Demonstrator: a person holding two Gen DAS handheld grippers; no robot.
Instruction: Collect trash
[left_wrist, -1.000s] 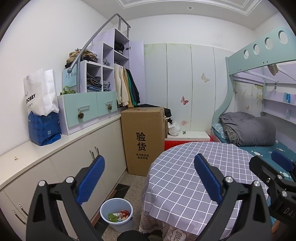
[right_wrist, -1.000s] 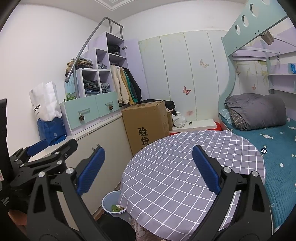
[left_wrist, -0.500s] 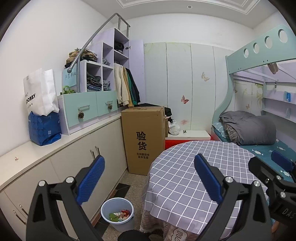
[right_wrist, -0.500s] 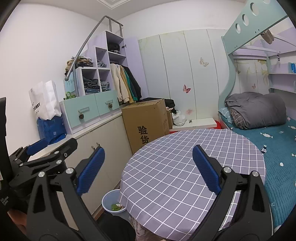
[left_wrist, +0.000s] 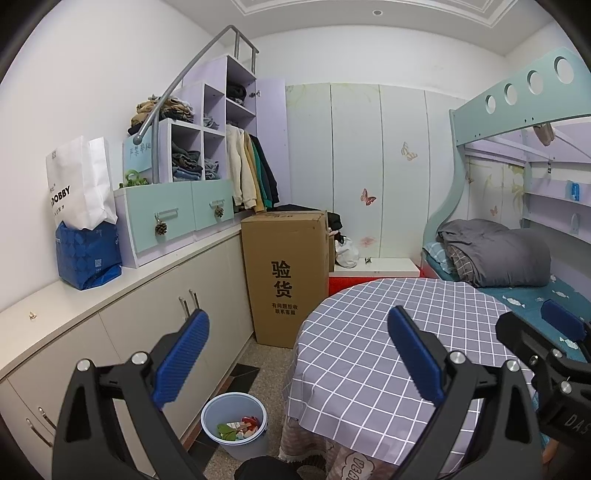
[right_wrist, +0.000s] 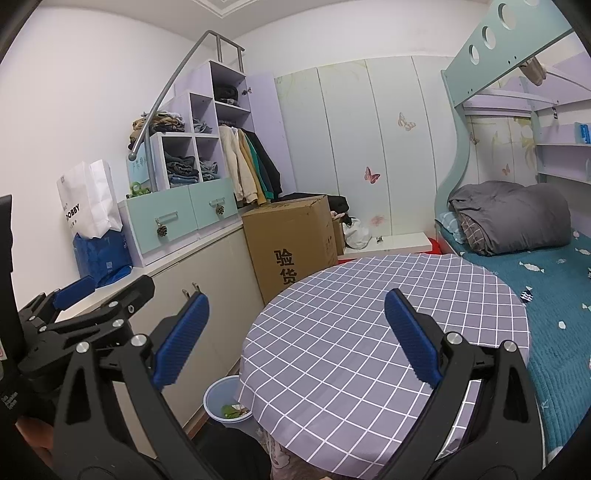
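White walls are enclosing a small bedroom — a bunk bed (left_wrist: 517, 258) is sitting at three o'clock, low cabinets (left_wrist: 147, 314) are running along nine, wardrobe doors (left_wrist: 369, 166) are standing at twelve.

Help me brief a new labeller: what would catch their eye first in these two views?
The round table in a grey checked cloth fills the foreground, with both grippers, left and right, open above it. A blue bin holding scraps stands on the floor left of it, and a tall cardboard box stands behind.

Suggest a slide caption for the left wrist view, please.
Open left gripper above a checked round table, with a blue bin of trash on the floor.
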